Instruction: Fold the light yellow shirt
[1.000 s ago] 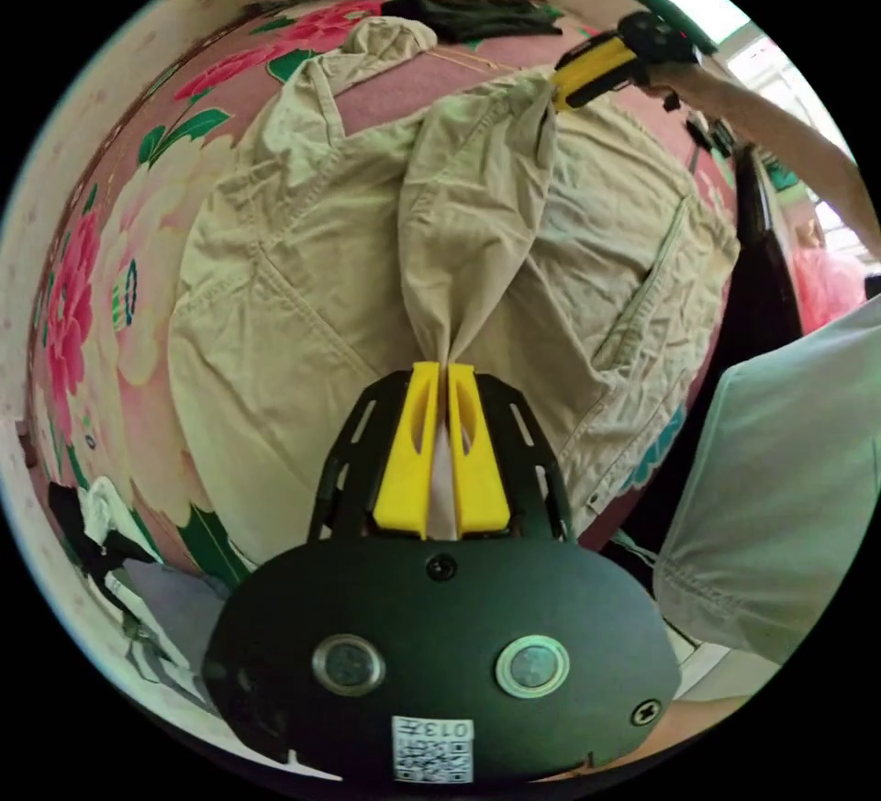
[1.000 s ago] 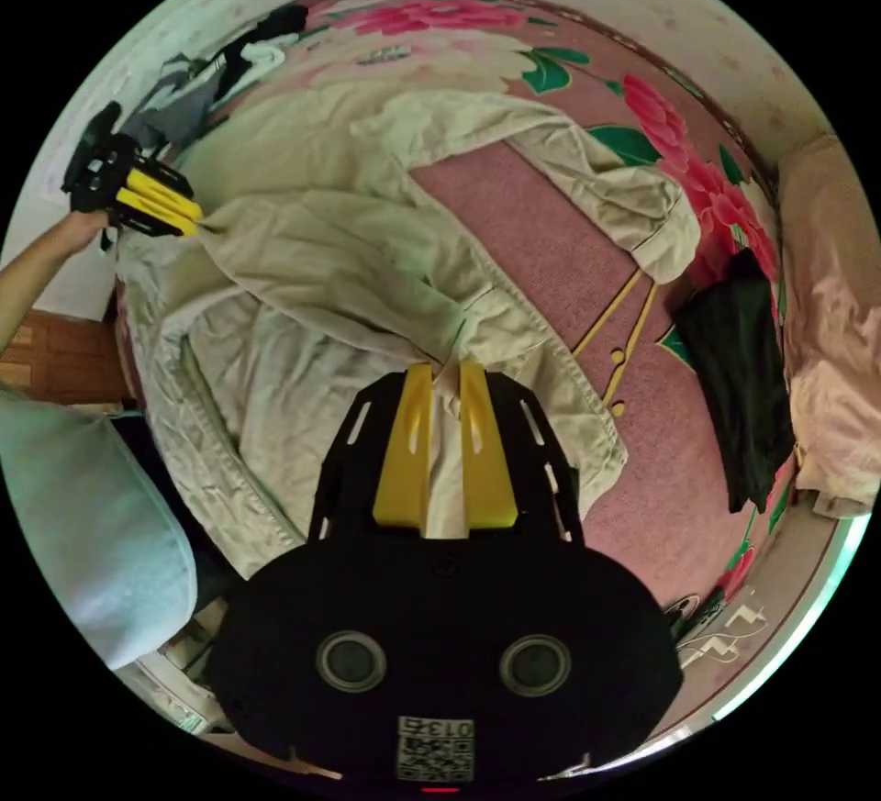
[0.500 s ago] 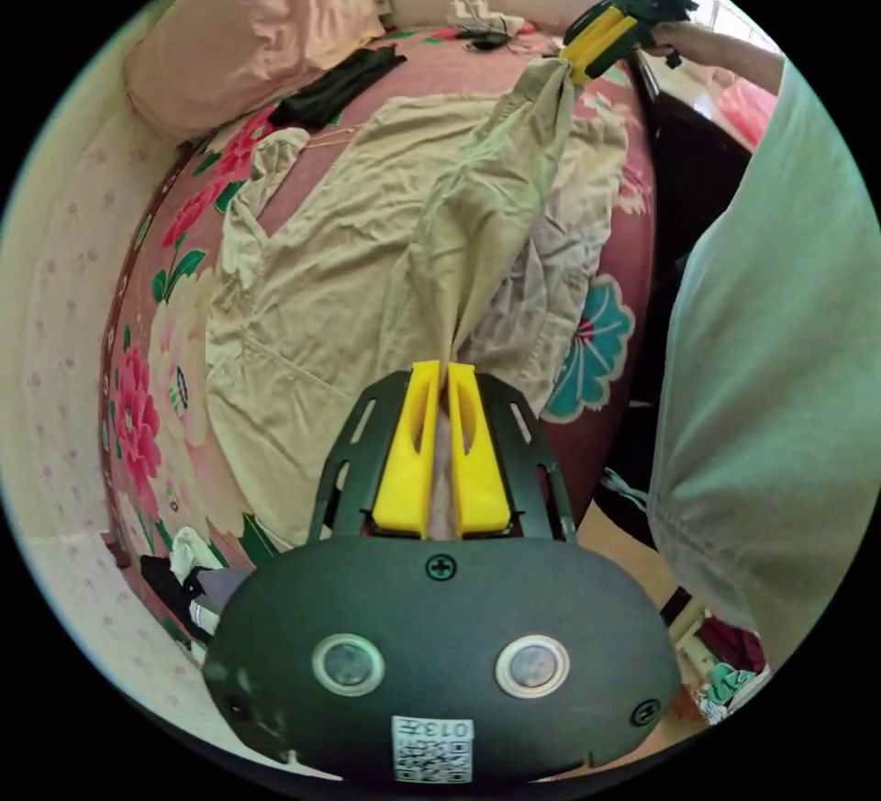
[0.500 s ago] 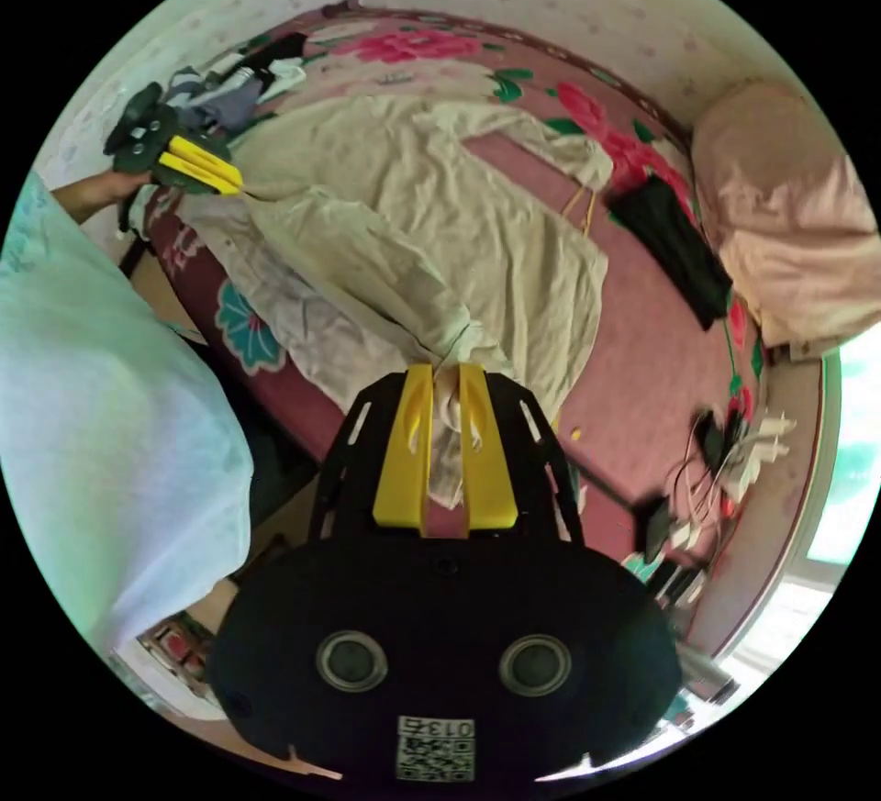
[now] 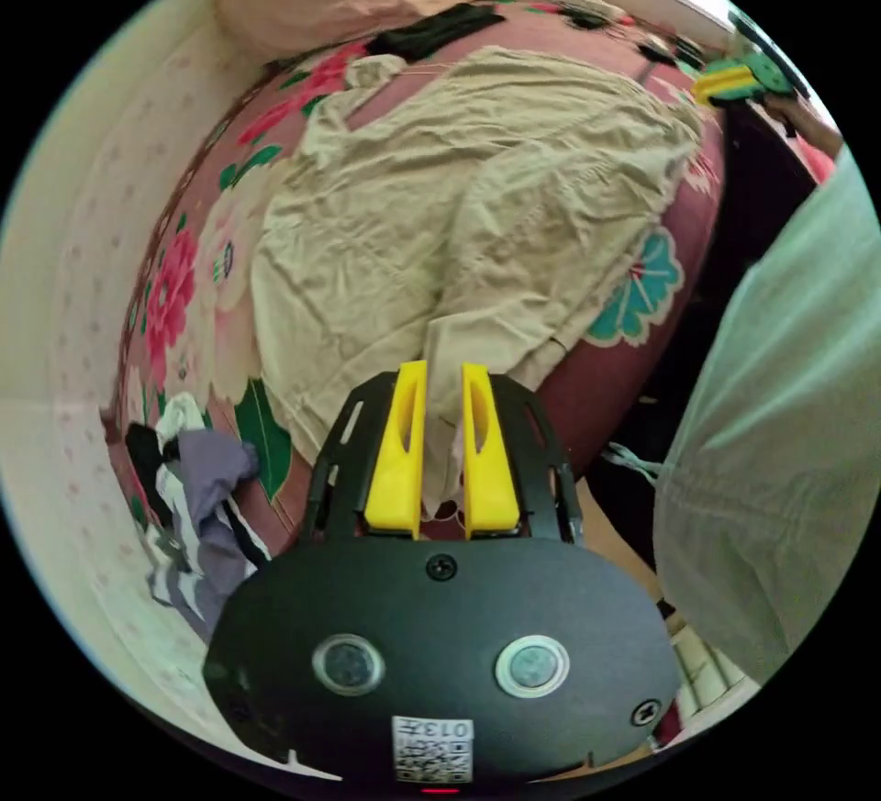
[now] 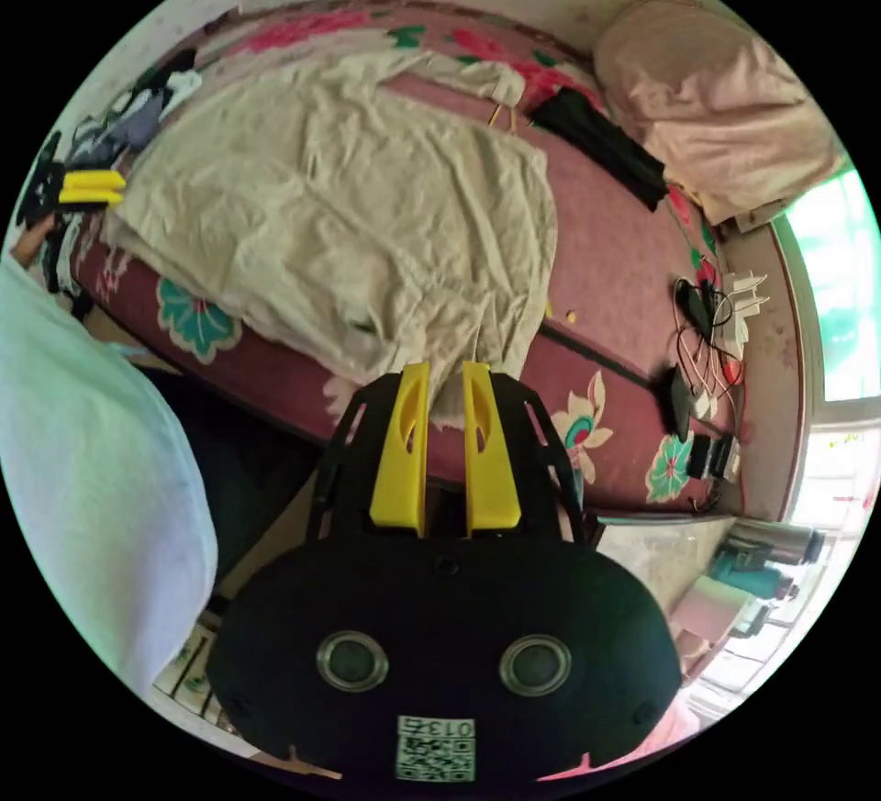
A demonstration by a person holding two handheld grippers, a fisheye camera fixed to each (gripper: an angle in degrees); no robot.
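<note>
Shirt (image 5: 477,195) lies spread on the bed (image 5: 633,305). Left tongs (image 5: 440,379) and right tongs (image 6: 439,374) stand apart, cloth edge between each pair's jaws.

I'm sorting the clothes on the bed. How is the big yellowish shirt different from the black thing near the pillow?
The light yellow shirt is pale and wide; the black garment is dark and narrow. The shirt lies spread and wrinkled, its edge hanging over the bedside; the black garment sits as a compact strip beside the pink pillow. Both rest on the flowered bedspread.
</note>
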